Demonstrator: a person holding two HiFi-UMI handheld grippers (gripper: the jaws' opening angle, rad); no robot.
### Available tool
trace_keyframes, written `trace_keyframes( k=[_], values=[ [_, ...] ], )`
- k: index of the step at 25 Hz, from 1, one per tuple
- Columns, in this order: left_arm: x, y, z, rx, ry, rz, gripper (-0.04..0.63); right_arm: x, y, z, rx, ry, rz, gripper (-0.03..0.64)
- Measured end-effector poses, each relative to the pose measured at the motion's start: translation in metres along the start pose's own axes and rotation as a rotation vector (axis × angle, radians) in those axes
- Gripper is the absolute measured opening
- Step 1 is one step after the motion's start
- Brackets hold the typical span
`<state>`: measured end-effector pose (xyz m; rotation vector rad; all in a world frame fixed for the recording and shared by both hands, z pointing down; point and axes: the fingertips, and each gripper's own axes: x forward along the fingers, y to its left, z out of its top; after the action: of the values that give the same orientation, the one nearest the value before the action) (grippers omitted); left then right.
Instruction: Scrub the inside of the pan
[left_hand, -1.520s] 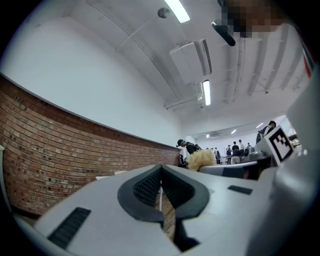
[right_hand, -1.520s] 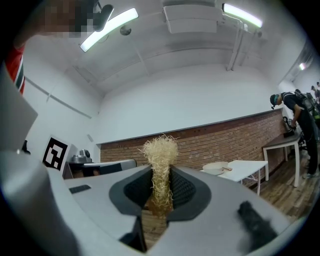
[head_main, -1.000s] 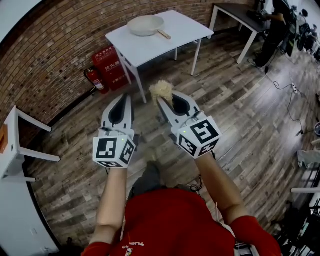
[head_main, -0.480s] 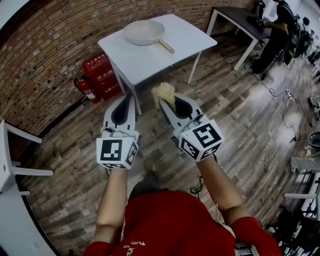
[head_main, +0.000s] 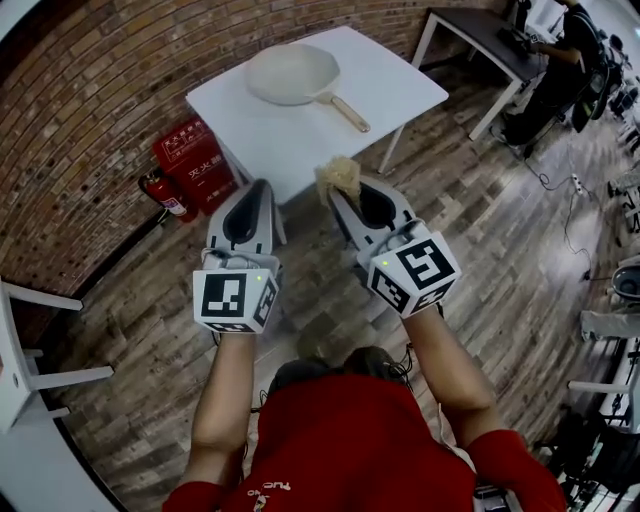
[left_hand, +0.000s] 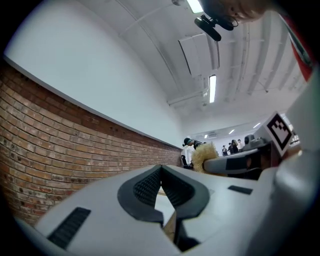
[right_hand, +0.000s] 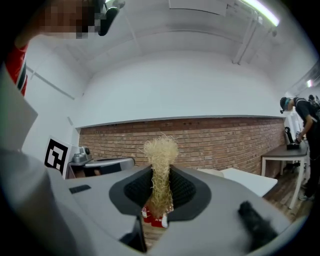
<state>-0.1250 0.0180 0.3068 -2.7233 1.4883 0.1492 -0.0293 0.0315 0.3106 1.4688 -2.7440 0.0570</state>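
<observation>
A cream frying pan (head_main: 293, 73) with a wooden handle lies on the white table (head_main: 400, 85) ahead of me. My right gripper (head_main: 338, 190) is shut on a tuft of straw-coloured scrubbing fibre (head_main: 339, 177), which sticks up between its pads (right_hand: 160, 172). My left gripper (head_main: 256, 188) is shut with nothing in it; its pads meet (left_hand: 161, 176). Both grippers hang above the wooden floor, short of the table's near edge and well short of the pan.
A red extinguisher box (head_main: 194, 160) and a fire extinguisher (head_main: 163, 193) stand by the brick wall left of the table. A dark desk (head_main: 480, 28) with a person (head_main: 565, 45) is at the far right. White furniture (head_main: 30, 372) stands at the left.
The table and pan have come closer and lower in the head view as I walked towards them. Both grippers keep the same pose, the right still holding the fibre.
</observation>
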Motion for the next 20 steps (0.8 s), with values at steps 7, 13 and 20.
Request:
trace_keyframes(
  k=[7, 13, 20],
  values=[
    [0.040, 0.028, -0.004, -0.028, 0.005, -0.013, 0.014, 0.038, -0.029, 0.006, -0.013, 0.028, -0.024, 0.086],
    [0.074, 0.045, -0.003, -0.024, -0.015, -0.002, 0.014, 0.069, -0.057, 0.012, -0.026, 0.036, -0.012, 0.087],
    [0.142, 0.078, -0.006, -0.002, -0.016, 0.029, 0.014, 0.129, -0.112, 0.027, -0.064, 0.050, 0.000, 0.087]
  ],
)
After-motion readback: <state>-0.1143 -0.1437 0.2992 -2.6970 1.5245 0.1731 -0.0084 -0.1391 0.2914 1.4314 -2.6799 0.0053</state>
